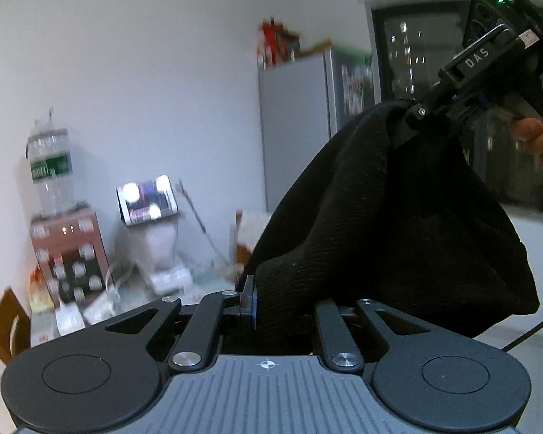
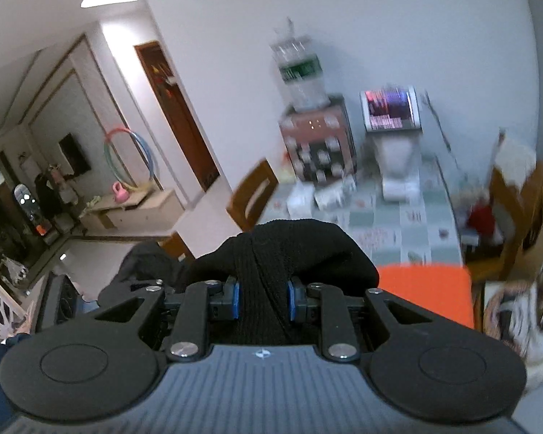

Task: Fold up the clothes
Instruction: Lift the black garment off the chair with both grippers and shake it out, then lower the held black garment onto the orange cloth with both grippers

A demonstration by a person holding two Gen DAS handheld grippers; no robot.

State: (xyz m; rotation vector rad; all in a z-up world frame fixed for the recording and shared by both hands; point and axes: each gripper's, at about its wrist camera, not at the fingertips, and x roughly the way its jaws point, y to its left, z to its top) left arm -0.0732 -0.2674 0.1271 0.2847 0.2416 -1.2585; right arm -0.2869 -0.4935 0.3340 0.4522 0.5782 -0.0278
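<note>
Black garment [image 1: 398, 224] hangs between left tool [image 1: 282, 307] and right tool [image 2: 262, 302], both clamped on it.

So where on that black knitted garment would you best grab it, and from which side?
At a bunched edge or corner, as both grippers do here. The black garment is soft and hangs slack, so pinching gathered folds gives a firm hold. The right gripper clamps a ridge of cloth between its blue-padded fingers, coming straight on; the left gripper grips a lower fold likewise.
</note>
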